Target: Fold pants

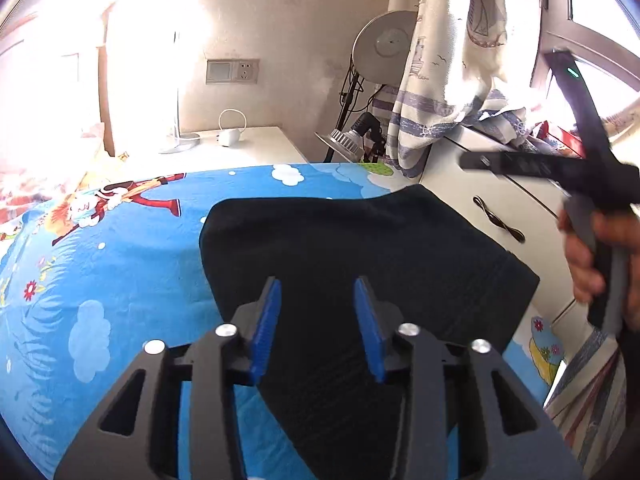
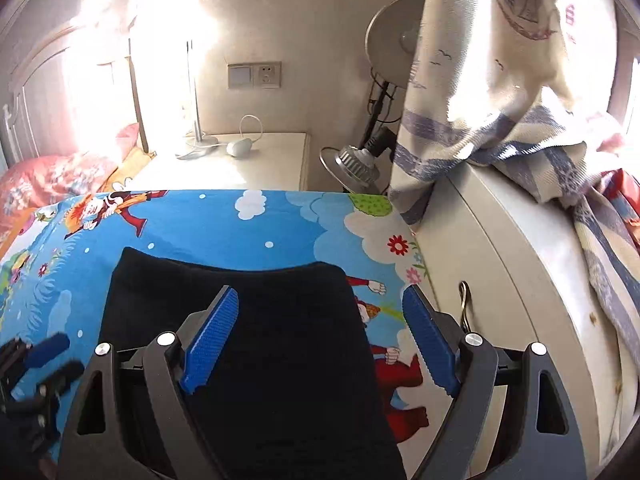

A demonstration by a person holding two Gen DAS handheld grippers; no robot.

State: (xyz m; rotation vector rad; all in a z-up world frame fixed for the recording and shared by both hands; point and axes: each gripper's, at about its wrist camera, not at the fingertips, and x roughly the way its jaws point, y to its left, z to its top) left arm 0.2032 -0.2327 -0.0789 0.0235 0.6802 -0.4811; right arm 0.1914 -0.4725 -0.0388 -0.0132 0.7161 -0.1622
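Two hand-held grippers, left [image 1: 316, 292] and right [image 2: 320, 300], both released above dark pants [image 2: 280, 340].

The near end of the dark, flat-lying pants [image 1: 360, 260] is hidden behind the black body of the left gripper [image 1: 317, 332] and runs off the bottom edge, so how far the cloth reaches is not visible. In the right wrist view the same near end disappears under the right gripper [image 2: 320, 340]. The person's right hand [image 1: 592, 256] is blurred and cut by the right edge. A round white standing fan [image 2: 390, 40] is half covered by the cream curtain with blue stripes [image 2: 500, 100]. The far left of the room is washed out by sunlight.
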